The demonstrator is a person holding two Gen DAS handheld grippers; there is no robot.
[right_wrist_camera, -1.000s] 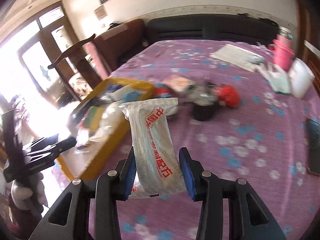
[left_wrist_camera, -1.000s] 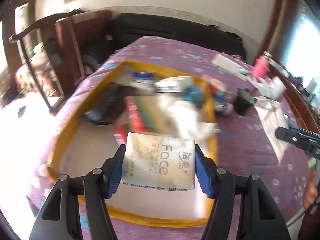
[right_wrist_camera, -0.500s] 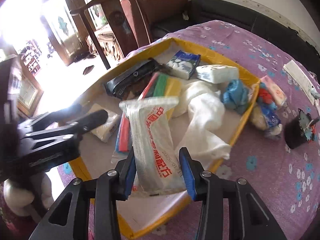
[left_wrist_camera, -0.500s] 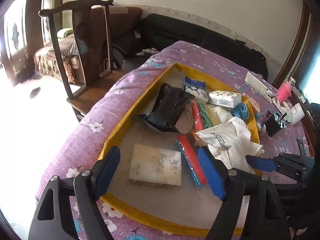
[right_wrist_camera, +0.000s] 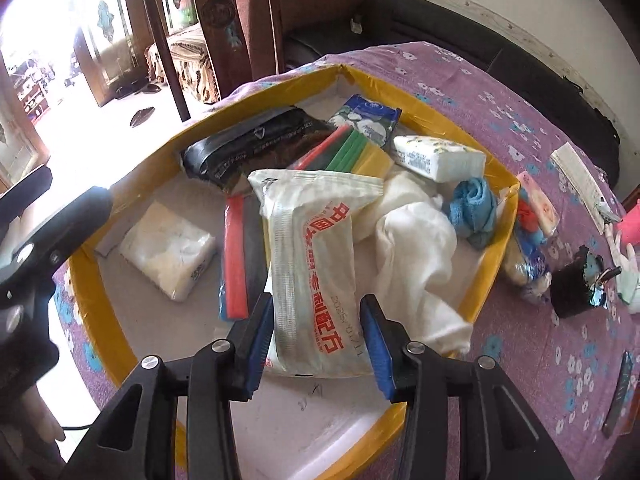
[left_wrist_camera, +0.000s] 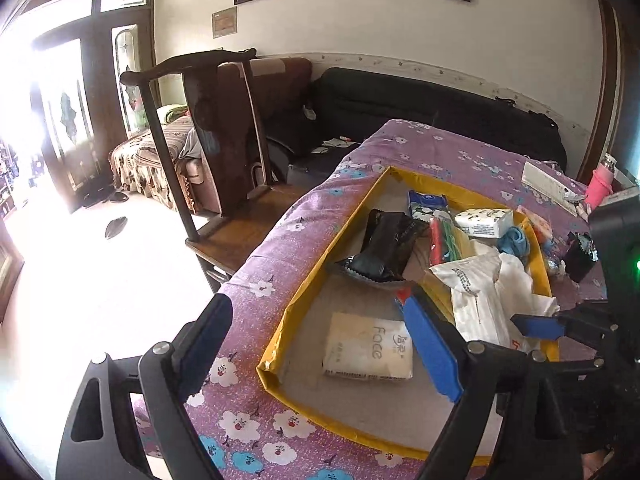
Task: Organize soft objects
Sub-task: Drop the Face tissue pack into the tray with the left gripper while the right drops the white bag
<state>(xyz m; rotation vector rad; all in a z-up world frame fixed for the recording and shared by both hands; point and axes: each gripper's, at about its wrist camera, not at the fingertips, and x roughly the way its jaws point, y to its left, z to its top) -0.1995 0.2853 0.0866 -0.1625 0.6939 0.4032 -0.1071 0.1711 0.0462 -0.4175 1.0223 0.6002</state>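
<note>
Printed "Face" in grey, beside small Chinese characters, on the pale tissue pack (left_wrist_camera: 367, 347) lying flat in the yellow-rimmed box (left_wrist_camera: 316, 284). Printed in red Chinese characters — among them "中国" and "配方" — along the white wipes packet (right_wrist_camera: 316, 276), with a faint stamped date beside them, too blurred to read fully.

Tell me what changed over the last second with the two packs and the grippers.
The left gripper let go of the Face tissue pack, which now lies flat in the yellow-edged box; its jaws are opening, with nothing between them. The right gripper carried the red-lettered white pack from over the purple tablecloth to above the box, and its jaws are opening a little around it. The rest of the box's contents stayed put.
</note>
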